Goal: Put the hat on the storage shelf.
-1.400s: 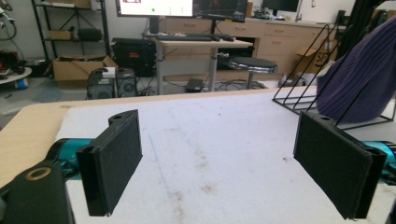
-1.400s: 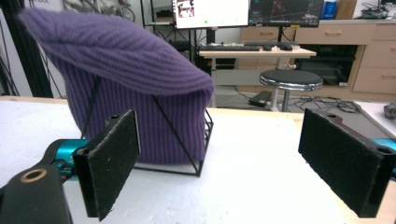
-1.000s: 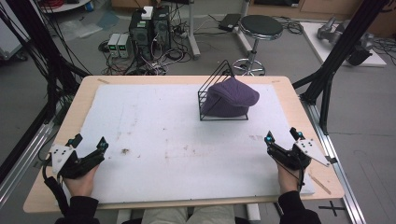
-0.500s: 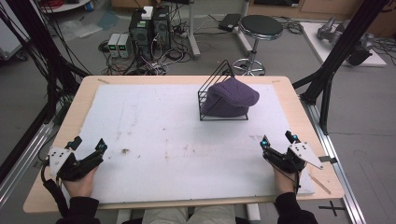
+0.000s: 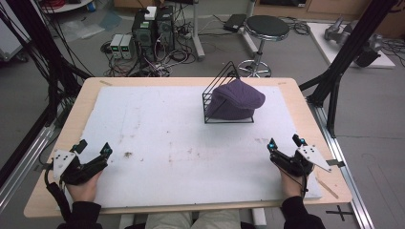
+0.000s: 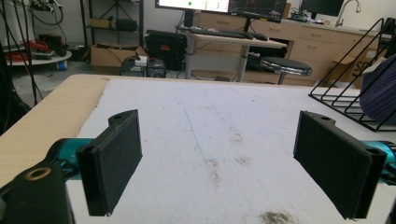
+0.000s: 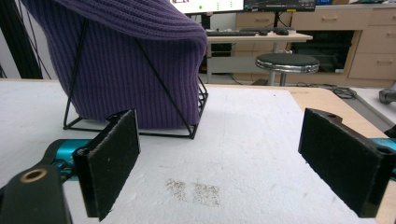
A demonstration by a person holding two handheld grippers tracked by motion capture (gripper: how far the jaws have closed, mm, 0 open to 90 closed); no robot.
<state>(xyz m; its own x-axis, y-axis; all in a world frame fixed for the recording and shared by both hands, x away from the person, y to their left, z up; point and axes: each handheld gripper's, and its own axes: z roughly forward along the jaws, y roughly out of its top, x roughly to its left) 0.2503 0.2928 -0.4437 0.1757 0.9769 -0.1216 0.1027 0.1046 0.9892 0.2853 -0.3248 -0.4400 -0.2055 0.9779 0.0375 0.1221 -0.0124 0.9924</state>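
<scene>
- A purple knitted hat (image 5: 236, 100) is seen draped over a black wire rack (image 5: 216, 98) on the far right part of the table (image 5: 57, 143), well apart from both grippers.
- The hat's long axis runs across the table in the high view, left to right, with its rounded bulge hanging out past the rack's right end.
- In the right gripper view the knitted hat (image 7: 126, 56) is shown with its ribs running up and down, its lower edge reaching almost to the rack's base wire (image 7: 135, 133).
- The wire rack is the only container-like thing on the table; the hat is carried on its slanted wires, and what lies under the hat cannot be told.
- The rack stands on a white foam sheet (image 5: 167, 133) that covers most of the table; small brown stains (image 5: 128, 154) are scattered on it.
- The left gripper (image 5: 91, 149) is held at the near left corner, its 2 jaws spread wide with nothing between them; bare foam (image 6: 210, 140) is seen through the gap.
- The right gripper (image 5: 285, 142) is held at the near right edge, its 2 jaws likewise wide apart and gripping nothing, aimed toward the rack.
</scene>
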